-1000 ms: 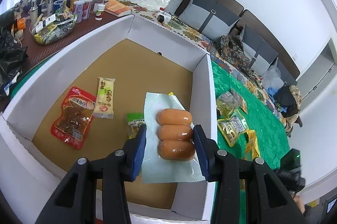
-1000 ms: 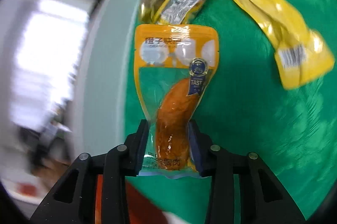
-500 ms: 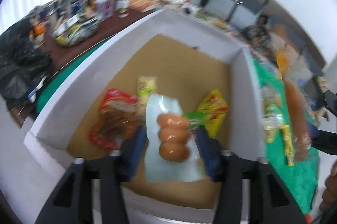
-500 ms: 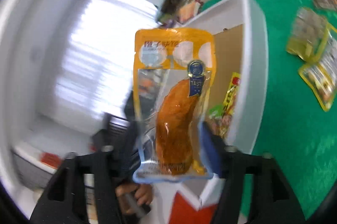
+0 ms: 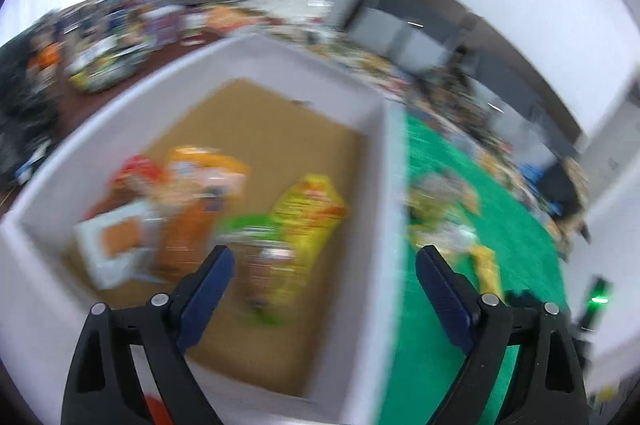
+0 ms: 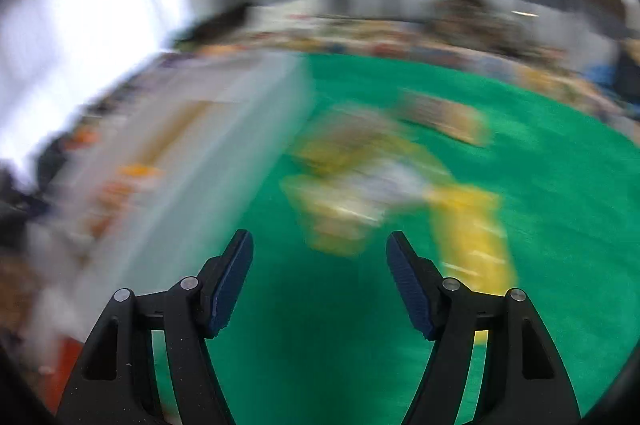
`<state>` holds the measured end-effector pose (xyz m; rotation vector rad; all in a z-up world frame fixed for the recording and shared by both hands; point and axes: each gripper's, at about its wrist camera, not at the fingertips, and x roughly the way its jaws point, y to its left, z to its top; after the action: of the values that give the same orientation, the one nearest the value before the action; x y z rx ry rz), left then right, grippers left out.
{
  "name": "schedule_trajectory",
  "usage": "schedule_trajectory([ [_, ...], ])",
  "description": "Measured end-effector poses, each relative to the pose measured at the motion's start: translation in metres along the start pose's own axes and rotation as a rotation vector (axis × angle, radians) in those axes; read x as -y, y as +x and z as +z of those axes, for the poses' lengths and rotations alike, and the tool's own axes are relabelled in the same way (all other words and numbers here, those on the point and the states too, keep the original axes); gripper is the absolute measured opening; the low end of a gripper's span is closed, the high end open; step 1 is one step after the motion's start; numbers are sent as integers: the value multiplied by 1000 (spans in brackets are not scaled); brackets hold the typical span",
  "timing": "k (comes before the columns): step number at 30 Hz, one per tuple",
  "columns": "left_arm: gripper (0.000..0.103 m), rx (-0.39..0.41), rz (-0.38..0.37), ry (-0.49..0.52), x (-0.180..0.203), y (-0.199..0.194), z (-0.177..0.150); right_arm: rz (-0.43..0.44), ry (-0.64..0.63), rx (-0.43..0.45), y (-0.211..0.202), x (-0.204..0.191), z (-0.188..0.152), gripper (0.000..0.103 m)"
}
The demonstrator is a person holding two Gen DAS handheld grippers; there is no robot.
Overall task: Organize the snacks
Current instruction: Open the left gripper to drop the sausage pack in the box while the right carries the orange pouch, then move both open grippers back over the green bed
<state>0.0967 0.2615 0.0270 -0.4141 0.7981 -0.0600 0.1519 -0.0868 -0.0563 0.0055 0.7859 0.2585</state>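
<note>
Glossy pouches (image 5: pixel 308 209) in cardboard box (image 5: pixel 360 209)

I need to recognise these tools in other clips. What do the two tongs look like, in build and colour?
Both look alike: the left tongs and right tongs have matte black plastic arms with triangular cut-outs and round silver pivot screws. Each finger ends in a dark blue pad; the right pair shows fine ribbing. No cables, labels or sleeves are visible.
</note>
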Motion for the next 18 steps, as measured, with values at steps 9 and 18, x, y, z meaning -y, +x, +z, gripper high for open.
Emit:
schedule_trajectory([
  [9, 99, -178, -123, 245, 151, 77, -66, -375, 237, -61, -7, 195, -75, 73],
  [18, 96, -212, 80, 325, 170, 174, -123, -351, 268, -101, 17, 237, -82, 74],
])
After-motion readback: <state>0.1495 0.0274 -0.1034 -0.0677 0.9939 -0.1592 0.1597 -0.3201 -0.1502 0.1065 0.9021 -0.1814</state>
